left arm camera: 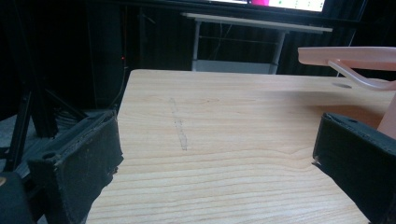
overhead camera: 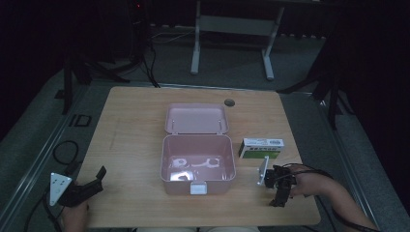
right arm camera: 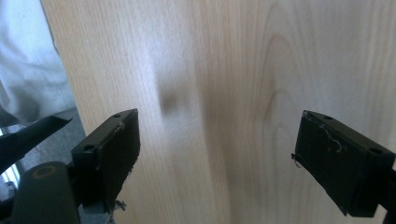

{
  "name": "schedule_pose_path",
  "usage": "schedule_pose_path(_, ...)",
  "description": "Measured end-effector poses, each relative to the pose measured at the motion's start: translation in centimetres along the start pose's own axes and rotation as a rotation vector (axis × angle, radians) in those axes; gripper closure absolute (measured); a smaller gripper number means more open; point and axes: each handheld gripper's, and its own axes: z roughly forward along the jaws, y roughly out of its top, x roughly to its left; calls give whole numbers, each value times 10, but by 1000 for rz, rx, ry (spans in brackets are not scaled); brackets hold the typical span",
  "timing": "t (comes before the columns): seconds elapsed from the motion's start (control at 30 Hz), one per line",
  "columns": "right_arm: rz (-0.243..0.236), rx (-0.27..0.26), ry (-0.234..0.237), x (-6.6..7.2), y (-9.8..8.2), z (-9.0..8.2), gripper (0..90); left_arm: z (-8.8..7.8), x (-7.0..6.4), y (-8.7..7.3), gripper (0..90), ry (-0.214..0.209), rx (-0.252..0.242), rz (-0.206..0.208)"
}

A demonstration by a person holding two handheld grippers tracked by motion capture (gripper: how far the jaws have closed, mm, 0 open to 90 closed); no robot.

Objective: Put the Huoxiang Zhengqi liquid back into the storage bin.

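Presently both claws gape empty; right claw [overhead camera: 279,192], near the bench's front-right corner, could knock the medicine box [overhead camera: 261,148] off the right edge.

The high view looks forward and down from above the near edge of the table [overhead camera: 135,121], taking in the whole top and the floor beyond. The left gripper view sits low at the near left corner, facing far across the wood toward the open pink box [left arm camera: 355,58], whose lid edge it shares with the high view. The right gripper view hangs close over the table's near right part, facing almost straight down at the near edge.
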Motion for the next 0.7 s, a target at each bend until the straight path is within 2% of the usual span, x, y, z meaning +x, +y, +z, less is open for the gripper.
schedule_pose_path(0.13,-5,0,-17,0,8,-3,135,0,0,0,10,0,-1,1)
schedule_pose_path(0.37,-47,-9,-47,-3,19,-15,156,0,0,0,10,-2,-1,1)
schedule_pose_path(0.7,-77,-26,-85,-14,24,-37,170,0,0,0,10,-6,-1,-2)
